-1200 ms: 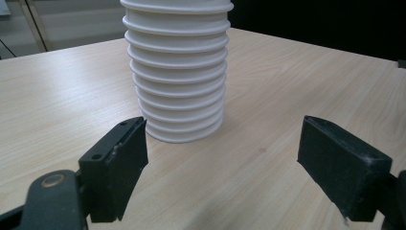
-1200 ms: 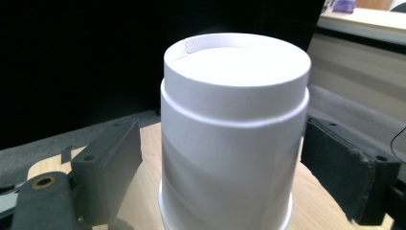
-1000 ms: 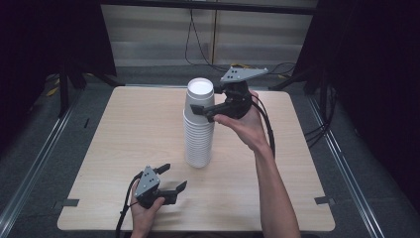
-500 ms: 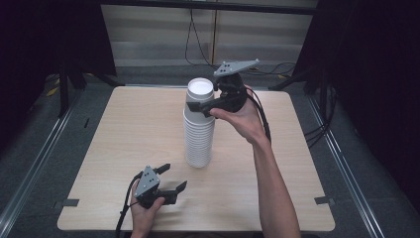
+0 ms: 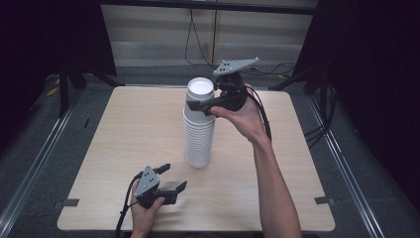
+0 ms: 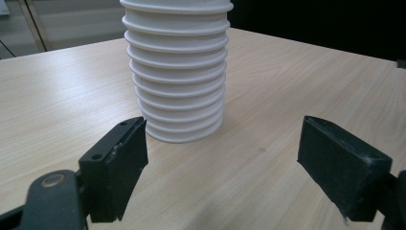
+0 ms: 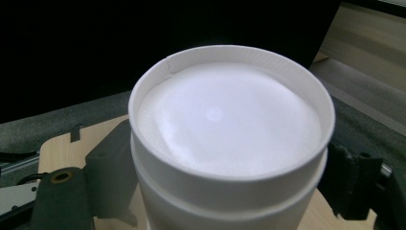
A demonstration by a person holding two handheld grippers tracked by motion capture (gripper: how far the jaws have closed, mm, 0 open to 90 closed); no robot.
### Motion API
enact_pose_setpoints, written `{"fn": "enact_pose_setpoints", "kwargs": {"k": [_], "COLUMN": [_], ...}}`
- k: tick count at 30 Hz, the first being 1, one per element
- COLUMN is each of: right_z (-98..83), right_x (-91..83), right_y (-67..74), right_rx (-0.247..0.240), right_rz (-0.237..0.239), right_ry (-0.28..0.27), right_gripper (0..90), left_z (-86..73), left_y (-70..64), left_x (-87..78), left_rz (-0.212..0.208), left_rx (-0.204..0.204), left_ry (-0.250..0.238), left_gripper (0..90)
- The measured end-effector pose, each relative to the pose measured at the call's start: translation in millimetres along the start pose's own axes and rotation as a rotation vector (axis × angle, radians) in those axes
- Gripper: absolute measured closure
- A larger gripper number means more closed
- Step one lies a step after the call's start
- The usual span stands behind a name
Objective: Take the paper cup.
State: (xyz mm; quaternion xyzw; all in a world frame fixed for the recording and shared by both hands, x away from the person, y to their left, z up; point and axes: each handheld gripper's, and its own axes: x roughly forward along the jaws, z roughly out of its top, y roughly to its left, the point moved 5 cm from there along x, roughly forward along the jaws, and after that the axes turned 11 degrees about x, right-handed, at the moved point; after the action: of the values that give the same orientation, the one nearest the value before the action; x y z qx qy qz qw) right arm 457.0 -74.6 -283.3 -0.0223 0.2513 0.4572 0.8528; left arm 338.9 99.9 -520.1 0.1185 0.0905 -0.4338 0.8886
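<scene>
- Cups (image 5: 199, 130): a tall white stack, nested upside down, stands upright near the middle of the table (image 5: 124, 129), slightly toward the far side.
- The top cup (image 7: 230, 124) shows its recessed white base facing up in the right gripper view.
- The right gripper (image 5: 198, 105) is held level at the top of the stack, reaching in from the right; its jaws sit either side of the top cup.
- In the right gripper view both jaws lie close against the cup's wall, but I cannot tell whether they press on it.
- The left gripper (image 5: 172, 178) rests low at the near edge of the table, left of the stack and well apart from it.
- Its jaws stand apart with nothing between them, pointing toward the stack's foot.
</scene>
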Motion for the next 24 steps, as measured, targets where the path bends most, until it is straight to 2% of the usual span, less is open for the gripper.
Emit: {"fn": "enact_pose_setpoints", "kwargs": {"k": [7, 24], "right_z": [7.2, 16.4], "right_x": [-5.8, -17.2], "right_y": [3.6, 1.2], "right_rx": [-0.008, 0.015], "right_rz": [-0.002, 0.007], "right_ry": [-0.025, -0.126], "right_gripper": [19.7, 20.2], "left_z": [0.0, -0.1], "left_y": [-0.5, -0.3], "left_x": [0.0, -0.2], "left_rz": [0.000, 0.000], "left_rx": [-0.005, 0.000], "left_ry": [-0.001, 0.002], "left_gripper": [17.3, 17.3]}}
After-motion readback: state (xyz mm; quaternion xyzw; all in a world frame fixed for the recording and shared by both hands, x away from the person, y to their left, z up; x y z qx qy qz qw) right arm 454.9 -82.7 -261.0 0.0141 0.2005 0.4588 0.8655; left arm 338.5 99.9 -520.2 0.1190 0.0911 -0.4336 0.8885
